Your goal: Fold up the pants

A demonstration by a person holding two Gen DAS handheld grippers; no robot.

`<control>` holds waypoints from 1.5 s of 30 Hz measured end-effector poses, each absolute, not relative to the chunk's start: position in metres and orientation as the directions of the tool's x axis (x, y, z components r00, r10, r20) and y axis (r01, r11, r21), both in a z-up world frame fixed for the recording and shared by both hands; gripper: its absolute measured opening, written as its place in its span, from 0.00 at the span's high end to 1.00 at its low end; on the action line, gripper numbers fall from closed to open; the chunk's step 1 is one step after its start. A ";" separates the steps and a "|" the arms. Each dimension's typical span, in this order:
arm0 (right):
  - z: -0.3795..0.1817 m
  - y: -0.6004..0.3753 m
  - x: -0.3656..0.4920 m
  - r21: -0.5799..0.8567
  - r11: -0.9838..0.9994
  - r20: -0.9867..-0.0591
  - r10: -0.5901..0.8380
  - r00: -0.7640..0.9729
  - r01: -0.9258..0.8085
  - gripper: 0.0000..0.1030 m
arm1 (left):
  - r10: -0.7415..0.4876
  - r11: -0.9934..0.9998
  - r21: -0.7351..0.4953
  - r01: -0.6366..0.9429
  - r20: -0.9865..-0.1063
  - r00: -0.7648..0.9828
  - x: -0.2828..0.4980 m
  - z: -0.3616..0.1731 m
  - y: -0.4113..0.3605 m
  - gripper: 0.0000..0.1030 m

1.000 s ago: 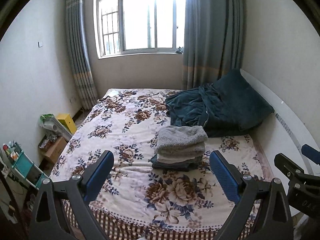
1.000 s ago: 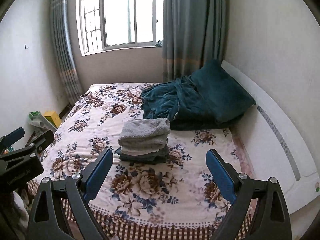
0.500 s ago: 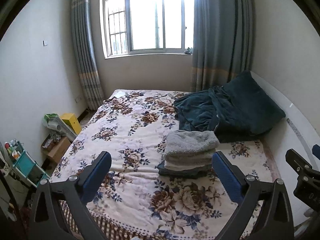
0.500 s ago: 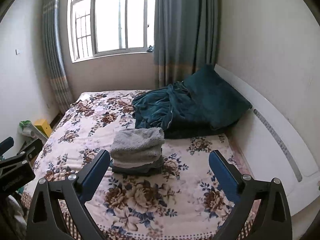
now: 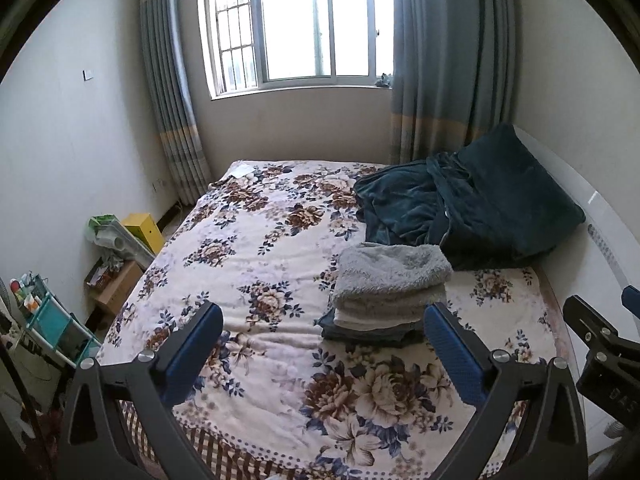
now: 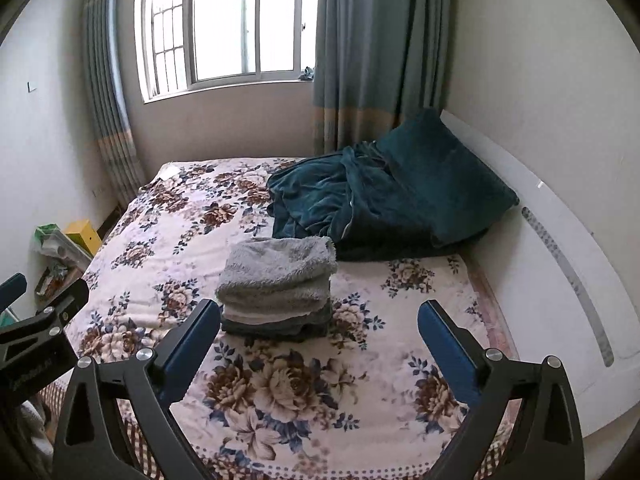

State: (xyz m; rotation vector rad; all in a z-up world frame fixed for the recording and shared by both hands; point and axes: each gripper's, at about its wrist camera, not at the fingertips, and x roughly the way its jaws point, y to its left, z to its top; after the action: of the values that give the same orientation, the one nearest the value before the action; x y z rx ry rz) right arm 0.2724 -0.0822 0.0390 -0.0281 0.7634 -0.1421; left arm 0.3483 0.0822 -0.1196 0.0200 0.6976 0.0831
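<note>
A neat stack of folded clothes [image 5: 390, 290] [image 6: 278, 286], fluffy grey piece on top and darker pieces beneath, rests on the floral bedspread [image 5: 256, 248] [image 6: 160, 236]. My left gripper [image 5: 323, 340] is open and empty, held above the bed's near edge, short of the stack. My right gripper [image 6: 318, 338] is open and empty too, hovering before the stack's right side. Each gripper shows at the edge of the other's view. No unfolded pants are visible.
A dark teal blanket and pillow [image 5: 472, 204] [image 6: 384, 196] lie heaped at the head of the bed by the white headboard [image 6: 560, 272]. Boxes and a yellow container [image 5: 142, 228] sit on the floor at left, with a teal shelf cart [image 5: 52, 320]. Window and curtains behind.
Both grippers stay open and empty; both views have tilted up and shifted slightly, so the stack sits a little higher and the window fills more of the frame.
</note>
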 end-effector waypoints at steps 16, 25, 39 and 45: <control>0.024 -0.088 0.268 -0.059 0.991 -0.691 -0.130 0.712 0.123 0.02 | 0.079 0.997 0.050 -0.062 -0.619 0.781 0.344 -0.116 0.081 0.00; 0.024 -0.088 0.266 -0.060 0.991 -0.689 -0.130 0.713 0.123 0.02 | 0.080 0.997 0.056 -0.057 -0.613 0.786 0.339 -0.115 0.079 0.00; 0.026 -0.090 0.262 -0.056 0.991 -0.694 -0.126 0.708 0.122 0.02 | 0.081 0.996 0.067 -0.051 -0.595 0.800 0.334 -0.114 0.078 0.00; 0.027 -0.090 0.261 -0.054 0.992 -0.693 -0.122 0.710 0.118 0.02 | 0.083 0.996 0.067 -0.053 -0.592 0.802 0.334 -0.114 0.078 0.00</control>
State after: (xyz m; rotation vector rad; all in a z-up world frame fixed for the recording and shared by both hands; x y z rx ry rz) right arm 0.2608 -0.0895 0.0266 -0.0060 0.7694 -0.1331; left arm 0.3344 0.0776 -0.1137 0.0479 0.6366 0.0730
